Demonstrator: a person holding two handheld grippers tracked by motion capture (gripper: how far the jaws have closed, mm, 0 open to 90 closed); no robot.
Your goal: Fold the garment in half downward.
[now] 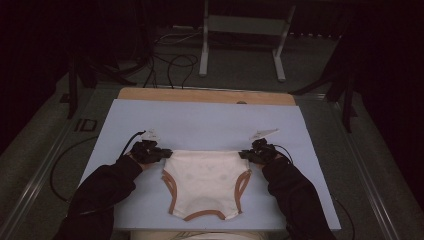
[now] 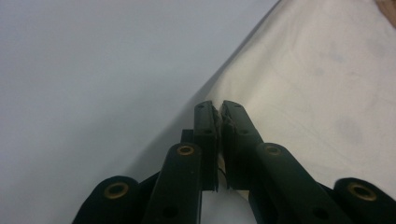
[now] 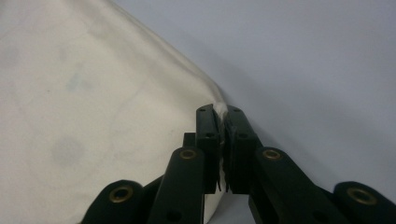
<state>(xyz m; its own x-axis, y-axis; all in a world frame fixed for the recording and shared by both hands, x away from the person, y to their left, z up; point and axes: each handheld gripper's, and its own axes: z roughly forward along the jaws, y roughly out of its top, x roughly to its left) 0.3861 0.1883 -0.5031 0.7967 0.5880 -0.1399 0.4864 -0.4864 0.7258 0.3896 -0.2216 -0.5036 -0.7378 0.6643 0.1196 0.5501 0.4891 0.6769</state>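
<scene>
With both grippers, left (image 1: 167,153) and right (image 1: 243,154), clamped tight on the garment's (image 1: 202,182) top corners, lift evenly, keeping the waistband taut.

Underpants (image 1: 202,182) looking like soft matt cream cloth, brown trim edging. Worktop (image 1: 200,122) showing smooth matt pale-blue sheet over wood. Left claw (image 2: 219,114) appearing matt black plastic, brass-looking rivets.

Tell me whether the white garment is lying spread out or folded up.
Spread out. The white garment lies flat on the blue mat, its brown-trimmed leg openings showing, with the left gripper and right gripper each pinching a top corner.
</scene>
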